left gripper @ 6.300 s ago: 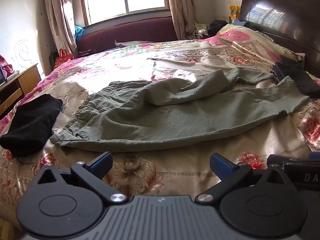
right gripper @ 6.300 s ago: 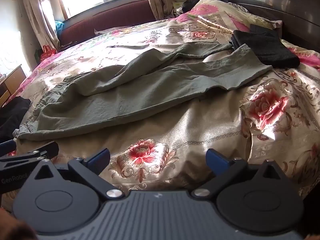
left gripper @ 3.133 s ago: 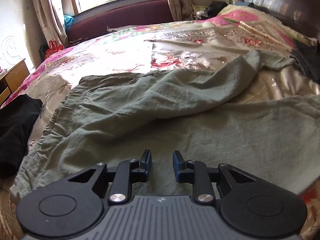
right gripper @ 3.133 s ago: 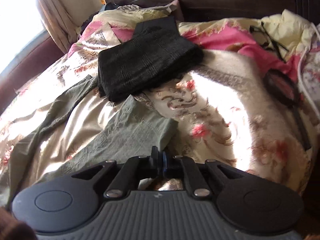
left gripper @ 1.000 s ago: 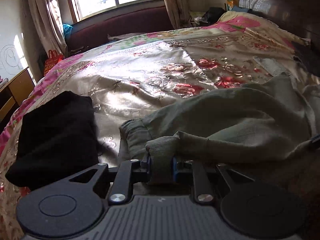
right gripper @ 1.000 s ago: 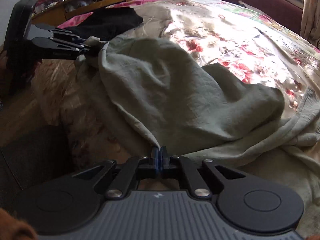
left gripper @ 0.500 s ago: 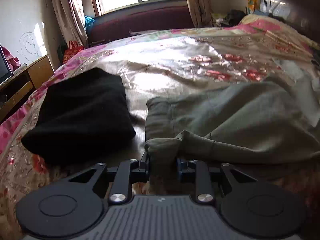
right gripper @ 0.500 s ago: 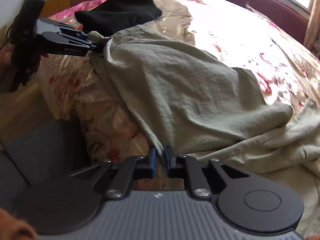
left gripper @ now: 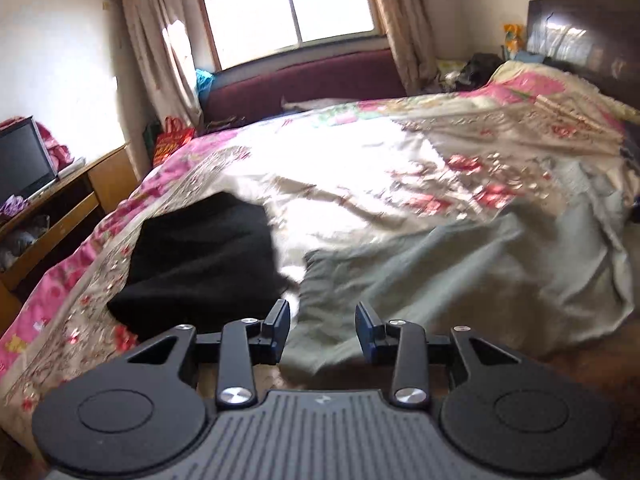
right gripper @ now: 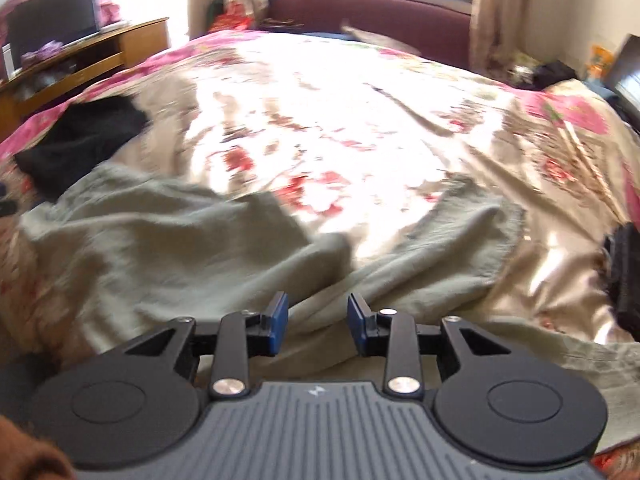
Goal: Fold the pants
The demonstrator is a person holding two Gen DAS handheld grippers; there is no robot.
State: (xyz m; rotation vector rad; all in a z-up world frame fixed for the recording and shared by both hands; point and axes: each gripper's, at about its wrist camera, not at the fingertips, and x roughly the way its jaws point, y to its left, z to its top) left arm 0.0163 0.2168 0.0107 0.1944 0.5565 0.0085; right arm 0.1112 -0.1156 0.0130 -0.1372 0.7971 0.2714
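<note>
Both the left gripper (left gripper: 322, 330) and right gripper (right gripper: 317, 322), jaws just opening, hover empty over the near edge of the crumpled grey-green cotton pants (right gripper: 192, 248).

A: Pants (left gripper: 460, 276) lie on the bed (left gripper: 360, 168), near its front edge?
B: Yes. Folded dark cloth (left gripper: 200, 260) just left of them; window (left gripper: 288, 4) behind the bed.

Pants (left gripper: 460, 276) matt crumpled cloth; bedspread (left gripper: 360, 168) glossy satin.
</note>
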